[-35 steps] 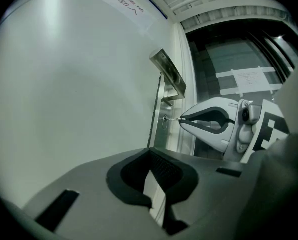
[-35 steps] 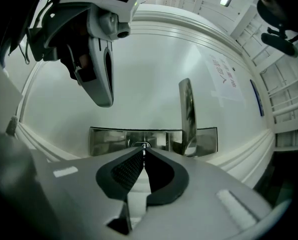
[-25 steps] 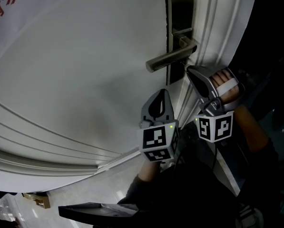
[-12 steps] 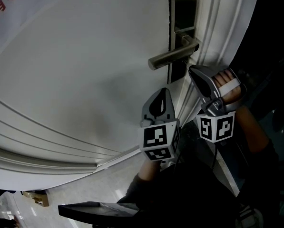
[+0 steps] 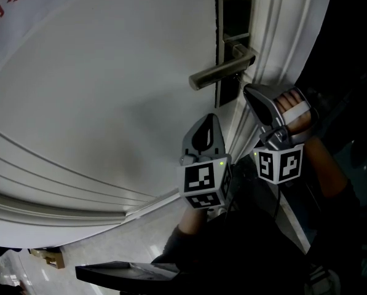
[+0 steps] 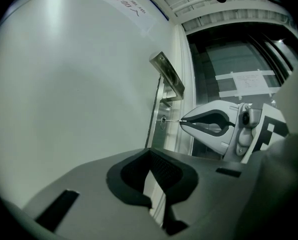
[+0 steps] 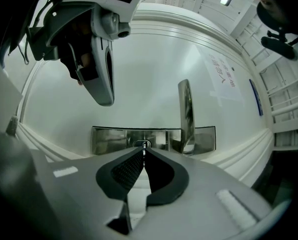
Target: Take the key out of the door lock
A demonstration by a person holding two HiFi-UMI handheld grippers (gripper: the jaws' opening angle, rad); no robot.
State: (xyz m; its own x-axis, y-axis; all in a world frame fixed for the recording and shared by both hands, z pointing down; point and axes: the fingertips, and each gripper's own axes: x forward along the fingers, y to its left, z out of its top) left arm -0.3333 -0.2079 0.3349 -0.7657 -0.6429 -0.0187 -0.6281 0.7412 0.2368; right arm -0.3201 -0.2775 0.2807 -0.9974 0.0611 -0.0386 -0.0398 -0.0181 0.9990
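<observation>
- Background: white panelled door [image 5: 109,91], with a dark gap past its edge.
- Right gripper [image 7: 144,153]: jaws pinched onto the thin silver metal key [image 6: 171,121], tip close to the lock.
- Key not out yet; blade sits in the round keyhole [image 6: 162,120] of the brushed steel lock plate [image 5: 232,17], near the steel lever handle [image 5: 220,72].
- Grip looks in line with the blade, probably for a straight pull.
- Left gripper [image 5: 208,123]: jaws closed on nothing, held under the handle, clear of the pull path.

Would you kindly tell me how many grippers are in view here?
2: the left gripper hangs shut before the door, below the handle; the right gripper pinches the key at the lock.
</observation>
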